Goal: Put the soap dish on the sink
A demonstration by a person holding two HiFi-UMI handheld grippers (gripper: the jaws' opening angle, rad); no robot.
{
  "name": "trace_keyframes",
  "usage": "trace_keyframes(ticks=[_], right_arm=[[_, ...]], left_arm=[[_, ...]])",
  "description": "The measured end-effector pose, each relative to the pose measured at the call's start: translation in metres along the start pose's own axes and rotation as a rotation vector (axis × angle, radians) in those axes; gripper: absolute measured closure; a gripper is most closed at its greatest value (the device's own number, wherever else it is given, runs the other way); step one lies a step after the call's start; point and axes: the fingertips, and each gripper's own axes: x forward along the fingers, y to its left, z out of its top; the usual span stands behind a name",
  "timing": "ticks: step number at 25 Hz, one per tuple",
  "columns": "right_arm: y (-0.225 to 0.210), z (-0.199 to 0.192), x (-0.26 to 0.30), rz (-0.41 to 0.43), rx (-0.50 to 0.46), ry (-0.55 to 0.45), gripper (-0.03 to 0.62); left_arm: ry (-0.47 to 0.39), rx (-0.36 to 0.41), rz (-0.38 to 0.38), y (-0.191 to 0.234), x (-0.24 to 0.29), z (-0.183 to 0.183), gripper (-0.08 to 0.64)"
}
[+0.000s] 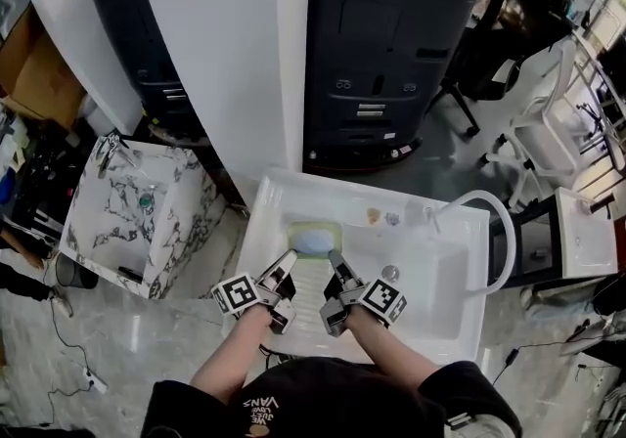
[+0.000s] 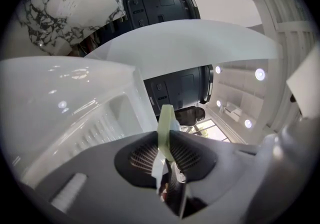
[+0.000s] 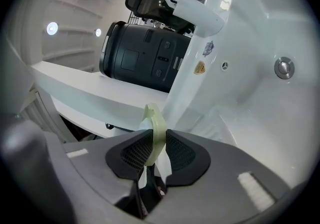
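A pale green soap dish (image 1: 313, 237) with a blue bar of soap in it hangs over the basin of the white sink (image 1: 445, 236), near its back left part. My left gripper (image 1: 289, 257) is shut on the dish's left rim and my right gripper (image 1: 335, 258) on its right rim. In the left gripper view the green rim (image 2: 166, 123) stands edge-on, pinched between the dark pads of the left gripper (image 2: 167, 154). The right gripper view shows the same: the rim (image 3: 156, 124) is clamped in the right gripper (image 3: 154, 154).
The sink has a ribbed washboard slope (image 1: 305, 291) at the front, a round drain (image 1: 390, 273) and a curved white faucet (image 1: 489, 203) at its right. A marble-patterned sink (image 1: 147, 201) stands to the left. Dark cabinets (image 1: 381, 55) stand behind, another white basin (image 1: 587, 231) at the right.
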Motion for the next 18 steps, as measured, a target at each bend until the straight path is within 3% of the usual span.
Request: trace_keyframes(ticks=[11, 15, 18], right_arm=[[-0.029, 0.025, 0.037, -0.030, 0.042, -0.007, 0.512], [-0.039, 0.034, 0.045, -0.038, 0.058, -0.020, 0.511], [-0.045, 0.038, 0.050, -0.048, 0.065, -0.020, 0.511]], left_arm=[[0.029, -0.005, 0.054, 0.030, 0.041, 0.017, 0.440], [0.049, 0.023, 0.035, 0.036, 0.059, 0.021, 0.440], [0.056, 0.001, 0.075, 0.043, 0.063, 0.021, 0.440]])
